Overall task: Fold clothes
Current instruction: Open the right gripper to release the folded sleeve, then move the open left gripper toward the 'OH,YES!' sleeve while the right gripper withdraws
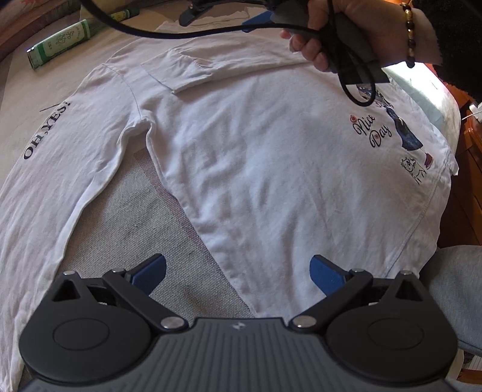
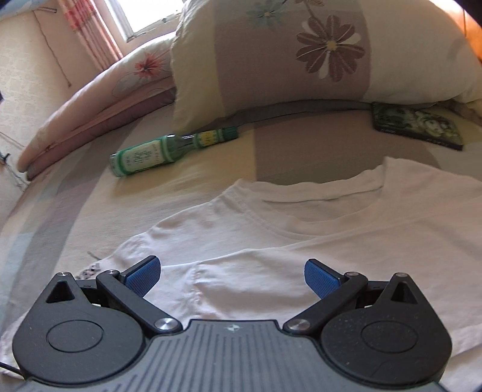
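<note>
A white long-sleeved shirt (image 1: 256, 156) lies flat on the bed, with "Nice Day" and a drawing printed at its right. Its left sleeve (image 1: 57, 169), printed "OH,YES!", stretches out toward the lower left. The other sleeve (image 1: 192, 72) is folded across the chest. My left gripper (image 1: 238, 271) is open and empty, just above the shirt's lower hem. My right gripper (image 2: 232, 276) is open and empty over the folded sleeve's cuff (image 2: 241, 280), near the collar (image 2: 316, 193). It also shows in the left wrist view (image 1: 223, 15), held in a hand at the far side of the shirt.
A green bottle (image 2: 150, 153) lies on the bedsheet (image 2: 90, 217) beyond the collar; it also shows in the left wrist view (image 1: 60, 42). A flowered pillow (image 2: 316, 54) and a dark box (image 2: 418, 126) lie further back. The bed edge (image 1: 452, 126) runs at the right.
</note>
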Motion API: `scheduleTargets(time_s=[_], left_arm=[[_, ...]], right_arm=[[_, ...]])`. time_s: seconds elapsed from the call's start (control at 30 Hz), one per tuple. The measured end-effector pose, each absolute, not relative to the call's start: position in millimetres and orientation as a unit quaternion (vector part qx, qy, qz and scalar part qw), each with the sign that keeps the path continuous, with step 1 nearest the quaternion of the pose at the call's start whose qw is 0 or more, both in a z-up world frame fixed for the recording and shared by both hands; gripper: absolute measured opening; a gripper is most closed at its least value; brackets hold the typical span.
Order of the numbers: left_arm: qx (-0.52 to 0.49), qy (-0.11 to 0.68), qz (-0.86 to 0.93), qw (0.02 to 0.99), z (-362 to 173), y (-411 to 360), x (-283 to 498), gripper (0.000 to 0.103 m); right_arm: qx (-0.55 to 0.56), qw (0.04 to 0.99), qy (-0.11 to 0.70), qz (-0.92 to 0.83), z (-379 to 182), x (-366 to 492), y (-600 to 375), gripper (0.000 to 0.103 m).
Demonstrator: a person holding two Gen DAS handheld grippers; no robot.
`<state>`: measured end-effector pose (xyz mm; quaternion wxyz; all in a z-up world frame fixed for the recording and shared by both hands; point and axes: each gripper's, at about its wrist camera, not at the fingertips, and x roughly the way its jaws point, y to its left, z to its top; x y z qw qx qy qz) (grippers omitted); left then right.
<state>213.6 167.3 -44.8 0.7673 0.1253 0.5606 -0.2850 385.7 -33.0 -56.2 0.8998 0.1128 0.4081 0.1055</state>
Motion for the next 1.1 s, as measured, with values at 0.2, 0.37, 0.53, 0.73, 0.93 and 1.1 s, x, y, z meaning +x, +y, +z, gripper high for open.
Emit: scheduleTargets(time_s=[0.2,0.37,0.53,0.73,0.93,1.1], left_arm=[[0.130,0.565,-0.284,0.764,-47.2,164.9,214.3,0.101],[0.139,0.563,-0.287,0.762,-42.6,155.7,220.0,0.101],[0.151,0.558,-0.288,0.763,-37.1,139.8,227.6,0.101],[0.167,0.555,-0.289,0.762,-34.1,107.4,237.2,0.101],[0.194,0.546,-0.288,0.763,-31.9,62.7,251.7,0.101],[0.216,0.534,-0.271,0.771,-28.4,27.4,279.5,0.101]], right_arm=[[0.154,0.868,0.453,0.134,-76.6,394.0,-22.9,0.103],[0.166,0.852,0.451,0.208,-65.3,388.0,-14.8,0.103],[0.167,0.873,0.434,0.144,-48.6,382.4,-70.1,0.103],[0.103,0.903,0.416,0.017,-43.4,356.8,-174.1,0.103],[0.029,0.908,0.417,-0.024,-46.4,313.5,-243.2,0.103],[-0.021,0.898,0.436,-0.054,-60.6,291.3,-285.4,0.103]])
